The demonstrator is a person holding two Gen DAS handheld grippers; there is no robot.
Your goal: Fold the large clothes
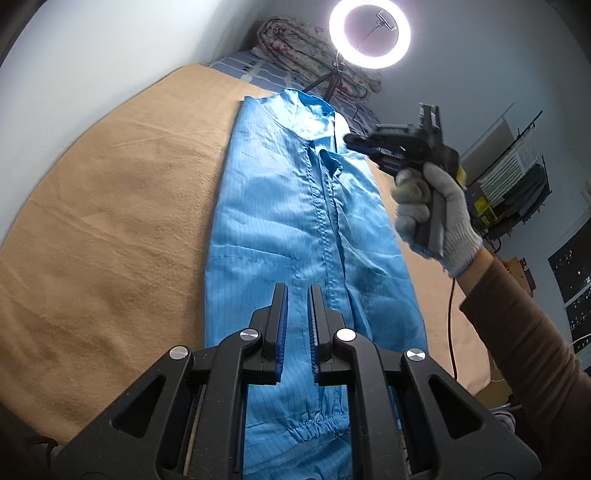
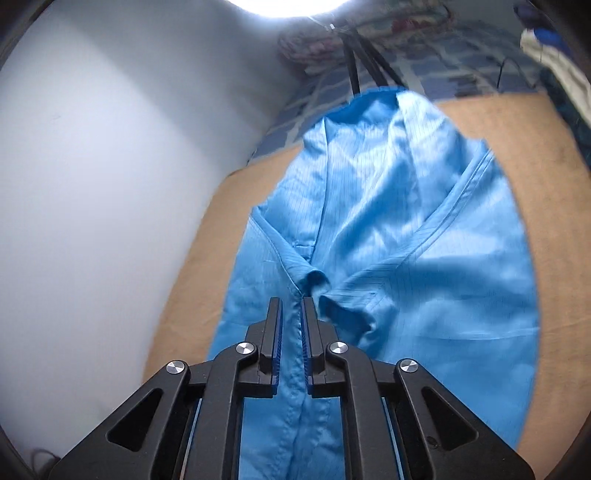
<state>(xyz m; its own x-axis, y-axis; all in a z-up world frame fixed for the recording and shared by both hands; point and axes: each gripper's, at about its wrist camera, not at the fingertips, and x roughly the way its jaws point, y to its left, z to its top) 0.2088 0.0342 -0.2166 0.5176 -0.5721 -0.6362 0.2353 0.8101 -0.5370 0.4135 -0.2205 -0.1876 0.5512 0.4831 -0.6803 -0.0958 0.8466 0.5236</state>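
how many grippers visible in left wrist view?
2. The left gripper sits bottom centre over the blue garment; the right gripper, in a gloved hand, is near the collar.

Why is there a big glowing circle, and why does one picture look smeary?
Left wrist view: the round white ring lamp on a stand shines at the camera, and the tan bed cover bulges from lens distortion. Right wrist view: the lamp's glare whites out the top edge, and the shiny blue work garment is blurred.
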